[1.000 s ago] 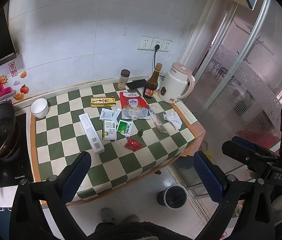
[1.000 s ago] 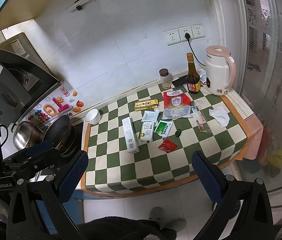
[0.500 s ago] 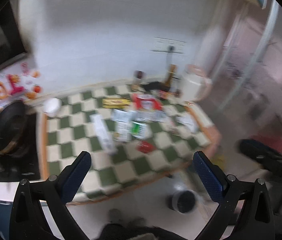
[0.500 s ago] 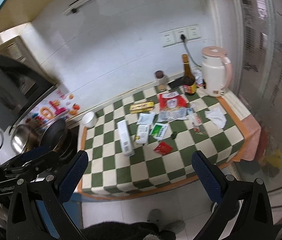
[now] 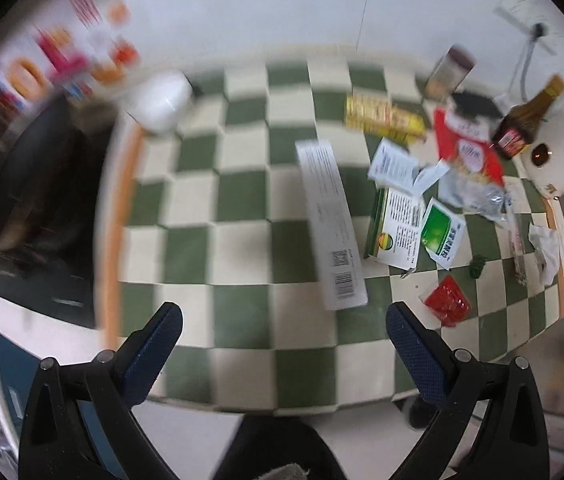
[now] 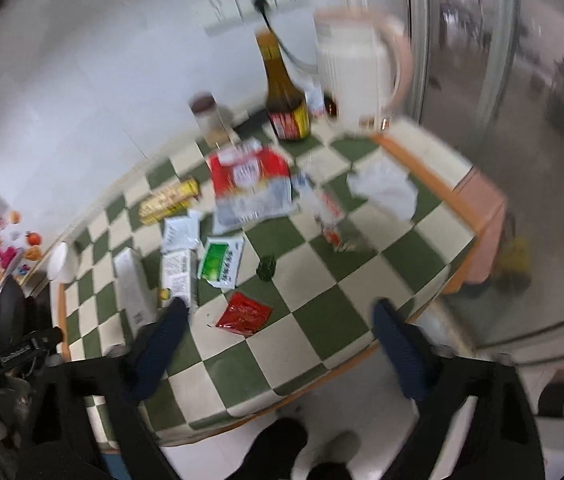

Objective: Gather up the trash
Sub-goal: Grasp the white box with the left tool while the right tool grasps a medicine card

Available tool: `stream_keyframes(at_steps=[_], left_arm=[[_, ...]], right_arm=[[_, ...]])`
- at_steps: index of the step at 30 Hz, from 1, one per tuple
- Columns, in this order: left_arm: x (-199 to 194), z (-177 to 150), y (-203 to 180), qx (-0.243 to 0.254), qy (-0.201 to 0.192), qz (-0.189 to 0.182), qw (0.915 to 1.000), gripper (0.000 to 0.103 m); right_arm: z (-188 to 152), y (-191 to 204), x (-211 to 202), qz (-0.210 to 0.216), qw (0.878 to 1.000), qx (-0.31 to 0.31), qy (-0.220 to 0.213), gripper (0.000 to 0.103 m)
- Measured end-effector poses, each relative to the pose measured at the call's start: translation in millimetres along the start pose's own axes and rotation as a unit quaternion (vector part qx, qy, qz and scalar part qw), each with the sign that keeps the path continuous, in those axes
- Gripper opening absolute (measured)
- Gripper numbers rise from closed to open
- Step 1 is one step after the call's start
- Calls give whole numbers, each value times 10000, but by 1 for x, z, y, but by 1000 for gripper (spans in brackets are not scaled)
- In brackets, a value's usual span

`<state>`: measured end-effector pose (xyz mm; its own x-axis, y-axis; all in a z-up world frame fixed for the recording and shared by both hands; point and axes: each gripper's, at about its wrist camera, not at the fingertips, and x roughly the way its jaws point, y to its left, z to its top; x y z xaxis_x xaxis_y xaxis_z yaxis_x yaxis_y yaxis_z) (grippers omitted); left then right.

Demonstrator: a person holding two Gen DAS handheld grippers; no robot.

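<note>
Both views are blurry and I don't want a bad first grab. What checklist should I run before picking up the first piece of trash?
1. Left tool open and holding nothing: ok.
2. Right tool open and holding nothing: ok.
3. A near target is free: the red sachet lies flat, apart from the other wrappers: ok.
4. The long white box lies ahead of the left tool, nothing on top: ok.
5. The brown bottle and white kettle stand behind the trash, off the near approach: ok.
6. Trash bin located: cannot tell, neither view clearly shows one.
</note>
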<state>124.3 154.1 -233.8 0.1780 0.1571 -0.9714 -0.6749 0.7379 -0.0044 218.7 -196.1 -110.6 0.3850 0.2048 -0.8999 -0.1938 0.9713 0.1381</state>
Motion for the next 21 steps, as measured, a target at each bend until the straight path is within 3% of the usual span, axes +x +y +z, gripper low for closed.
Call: stream_keyframes(at_steps=[4,7,8,10,12,15,18,21], left_arm=[[65,28,-15,-27,695,-353,9970,98],[113,49,-26,-85,1116,-582,9920,83],[127,56,-28,-105,1219,-618,9906,74],[138,62,-31,-66,1247,-638,9901,45],[132,63,-29,63,1046,-575,9928,45],[115,58,-18,492,673,-67,9965,44],[115,52,5,669,690,293,9949,44],[121,51,22,544,867,252,9944,43]], right_arm=[[11,8,45,-164,9992,82,345,73],[26,23,96,-321,9967,30,740,73],[30,28,107,-335,9960,25,834,73],[34,38,124,-354,9943,-15,1005,73],[38,52,139,-295,9926,-66,1178,73],[38,75,156,-141,9906,-193,1345,73],[35,127,191,72,9850,-546,1635,73],[33,151,210,74,9818,-743,1745,74]])
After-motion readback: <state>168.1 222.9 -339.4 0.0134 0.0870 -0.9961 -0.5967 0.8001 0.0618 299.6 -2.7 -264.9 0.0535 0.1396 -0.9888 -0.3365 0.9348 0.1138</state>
